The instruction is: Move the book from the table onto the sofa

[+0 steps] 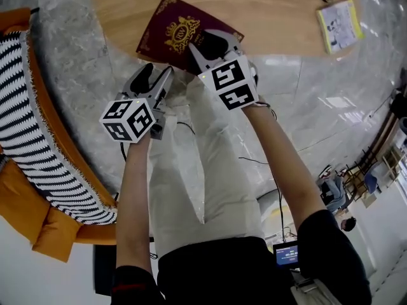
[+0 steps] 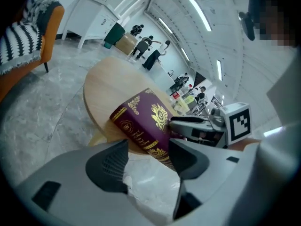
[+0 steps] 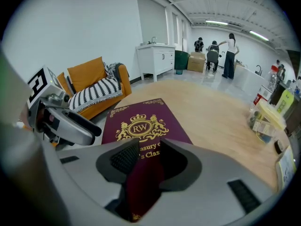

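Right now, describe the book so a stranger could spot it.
On the round wooden table, look at the near edge. The book is there, its edge clamped in the right gripper's jaws. Unlike the pale booklet farther along, it is maroon with a gold crest.

Maroon, gold-crested book point(image 1: 170, 33); orange sofa point(image 1: 52, 235); black-and-white striped blanket point(image 1: 28, 116)

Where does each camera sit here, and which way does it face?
Head view: on the person's head, looking steeply down at book, table, both forearms, legs.
Left gripper view: on left gripper, open jaws facing the book's spine; right gripper at its right.
Right gripper view: on that gripper, shut on the book, facing sofa.
Shared: all three show book and table.
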`<act>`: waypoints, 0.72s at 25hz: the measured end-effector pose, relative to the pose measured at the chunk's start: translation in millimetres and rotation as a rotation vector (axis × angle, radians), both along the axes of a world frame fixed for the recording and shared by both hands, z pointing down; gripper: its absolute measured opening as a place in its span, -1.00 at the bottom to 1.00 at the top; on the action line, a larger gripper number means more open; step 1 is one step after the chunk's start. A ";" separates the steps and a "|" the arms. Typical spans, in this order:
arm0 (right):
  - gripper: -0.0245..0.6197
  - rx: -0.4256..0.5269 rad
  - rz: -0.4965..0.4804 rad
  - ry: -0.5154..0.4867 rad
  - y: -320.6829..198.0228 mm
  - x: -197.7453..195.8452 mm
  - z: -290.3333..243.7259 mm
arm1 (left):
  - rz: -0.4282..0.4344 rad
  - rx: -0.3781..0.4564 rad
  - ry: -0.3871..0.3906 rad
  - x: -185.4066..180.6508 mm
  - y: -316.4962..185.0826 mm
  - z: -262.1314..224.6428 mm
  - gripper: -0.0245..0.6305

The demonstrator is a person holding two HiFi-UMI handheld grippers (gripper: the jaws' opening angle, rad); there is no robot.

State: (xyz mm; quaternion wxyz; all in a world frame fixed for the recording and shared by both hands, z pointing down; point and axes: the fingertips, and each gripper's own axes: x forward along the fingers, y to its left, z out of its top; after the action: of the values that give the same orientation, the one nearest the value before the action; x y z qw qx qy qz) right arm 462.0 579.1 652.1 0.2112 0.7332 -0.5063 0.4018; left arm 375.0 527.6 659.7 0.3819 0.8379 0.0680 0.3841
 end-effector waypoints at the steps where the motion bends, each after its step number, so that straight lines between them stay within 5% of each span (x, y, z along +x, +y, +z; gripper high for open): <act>1: -0.49 0.001 0.000 -0.001 -0.8 -1.3 0.0 | -0.017 -0.023 -0.006 -3.3 0.7 2.0 -0.10; 7: -0.47 0.002 0.011 -0.011 -6.0 -9.0 -1.6 | -0.088 -0.153 -0.010 -15.3 15.2 13.0 0.07; 18: -0.36 0.016 -0.003 -0.029 -20.3 -27.1 -1.8 | -0.062 -0.353 0.020 -16.8 50.1 28.1 0.14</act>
State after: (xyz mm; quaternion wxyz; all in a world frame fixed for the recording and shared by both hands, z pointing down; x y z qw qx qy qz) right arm 434.9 558.8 650.3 0.1985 0.7283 -0.5135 0.4080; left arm 358.2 577.7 687.7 0.5338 0.7634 0.1122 0.3459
